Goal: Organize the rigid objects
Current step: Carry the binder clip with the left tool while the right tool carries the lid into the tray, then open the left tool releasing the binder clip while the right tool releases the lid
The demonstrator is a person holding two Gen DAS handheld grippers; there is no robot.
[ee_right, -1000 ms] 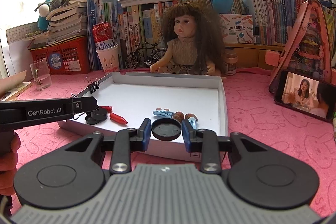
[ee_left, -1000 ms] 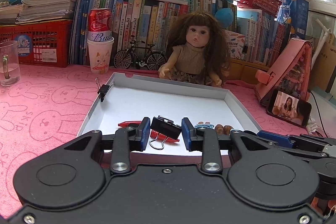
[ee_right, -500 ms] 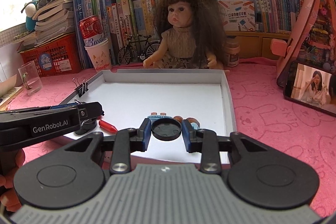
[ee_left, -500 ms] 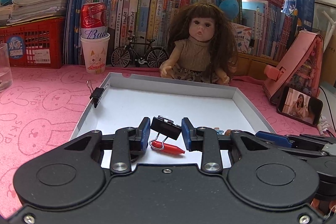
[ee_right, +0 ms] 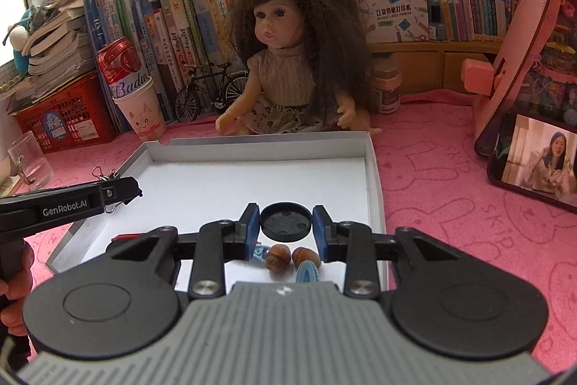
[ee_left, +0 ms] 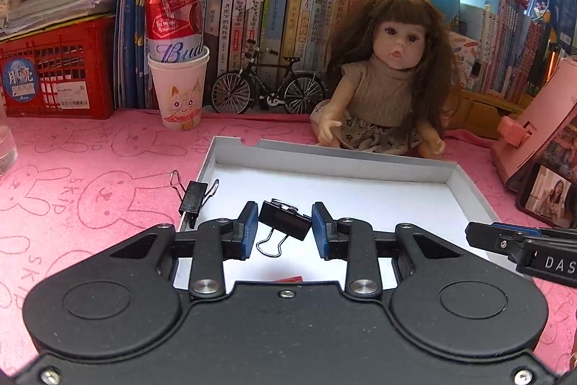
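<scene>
Left gripper (ee_left: 285,226) was clamped on a black clip (ee_left: 285,224), pads on its two ends, clip tilted, wire handle hanging down over the tray (ee_left: 360,165) floor. My read: grip was marginal, since the body sat skewed between the pads, so any jolt could have let it twist or pop out. Right gripper (ee_right: 286,226) was clamped on a black cap (ee_right: 286,222), held flat by its rim above the tray's near right part. A round rim on flat pads gives thin contact, so I judged it could roll out if the squeeze eased. Directly under it lay two acorns (ee_right: 288,255) and blue clips (ee_right: 306,271); dropping the cap there would have scattered them. A second clip (ee_left: 194,195) was perched on the tray's left wall, just beside my left fingers; a sideways sweep would have knocked it off onto the pink mat (ee_left: 90,197). A red bit (ee_left: 290,278) showed under the left gripper, mostly hidden. Both tools hung over the same tray, tips well apart but converging paths risked a clash. The doll (ee_left: 389,89) sat touching the far wall, so pushing the tray back would have tipped it.
</scene>
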